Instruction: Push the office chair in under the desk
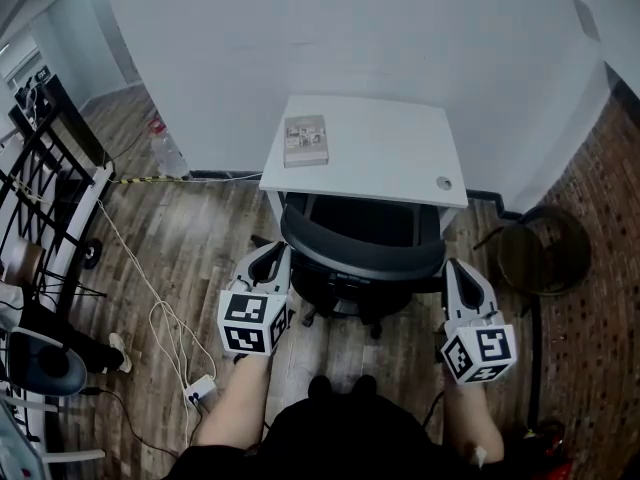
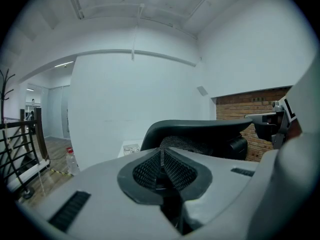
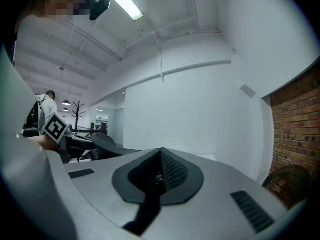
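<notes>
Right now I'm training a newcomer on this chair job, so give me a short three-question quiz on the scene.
1. True or false: the left tongs and right tongs are both shut and empty.
2. In the head view, the book lies on the desk's: A left side, B right side, C middle.
3. What stands between the two tongs?
Key: 1 true; 2 A; 3 the office chair, at its backrest.

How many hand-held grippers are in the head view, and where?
2. The left hand-held gripper is beside the left side of the office chair; the right hand-held gripper is beside its right side. None seems hidden.
</notes>
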A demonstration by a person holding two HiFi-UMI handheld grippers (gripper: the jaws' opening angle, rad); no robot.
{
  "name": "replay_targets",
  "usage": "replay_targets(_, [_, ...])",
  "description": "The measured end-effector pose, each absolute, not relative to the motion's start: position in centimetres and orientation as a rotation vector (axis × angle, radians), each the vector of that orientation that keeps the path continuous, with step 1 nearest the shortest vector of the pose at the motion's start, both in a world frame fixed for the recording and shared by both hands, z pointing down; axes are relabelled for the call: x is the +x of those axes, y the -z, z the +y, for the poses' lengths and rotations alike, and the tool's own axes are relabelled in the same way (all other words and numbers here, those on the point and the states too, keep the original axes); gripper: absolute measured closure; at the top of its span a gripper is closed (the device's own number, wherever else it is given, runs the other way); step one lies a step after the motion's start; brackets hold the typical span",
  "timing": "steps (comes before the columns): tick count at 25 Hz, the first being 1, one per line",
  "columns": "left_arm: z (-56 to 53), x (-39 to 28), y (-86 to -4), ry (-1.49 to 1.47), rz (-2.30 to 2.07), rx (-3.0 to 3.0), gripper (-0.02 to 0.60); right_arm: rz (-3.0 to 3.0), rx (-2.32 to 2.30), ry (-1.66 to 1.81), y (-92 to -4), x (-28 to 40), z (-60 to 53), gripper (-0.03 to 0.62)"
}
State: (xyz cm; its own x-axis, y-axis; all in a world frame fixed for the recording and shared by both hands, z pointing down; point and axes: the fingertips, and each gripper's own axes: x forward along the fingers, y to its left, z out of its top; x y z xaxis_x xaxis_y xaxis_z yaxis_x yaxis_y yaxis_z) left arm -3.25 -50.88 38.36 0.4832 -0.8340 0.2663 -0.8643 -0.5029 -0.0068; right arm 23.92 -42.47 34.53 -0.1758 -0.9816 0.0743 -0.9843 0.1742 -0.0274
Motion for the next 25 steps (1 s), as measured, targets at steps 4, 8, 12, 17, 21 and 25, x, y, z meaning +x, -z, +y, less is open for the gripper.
replay_targets(4, [-50.6, -2.9, -38.4, -0.355, -1.482, 2.603, 0.555, -2.369, 1.988, -0.099, -34.7, 24.1, -42.3, 0.591])
replay_targets(8, [-50.4, -2.9, -38.7, -0.360, -1.470, 2.601, 0.555, -2.380, 1.980, -0.124, -35.0, 23.8, -42.4, 0.591])
replay_targets(12, [-50.8, -2.8, -39.5, -0.361, -1.472, 2.589, 0.555, -2.375, 1.969, -0.141, -36.2, 24.1, -42.8, 0.591])
replay_targets(17, [-51.3, -2.8, -40.9, -0.387, -1.481, 2.557, 0.555, -2.362, 1.970, -0.179, -37.4, 24.5, -43.4, 0.591])
replay_targets(21, [-51.3, -2.7, -41.7, -0.402, -1.475, 2.545, 0.555, -2.354, 1.961, -0.191, -38.2, 24.6, -43.4, 0.591])
replay_targets(25, [-51.8, -2.3, -42.1, -0.426, -1.460, 2.546, 0.555, -2.332, 1.949, -0.234, -39.7, 24.9, -44.1, 0.591])
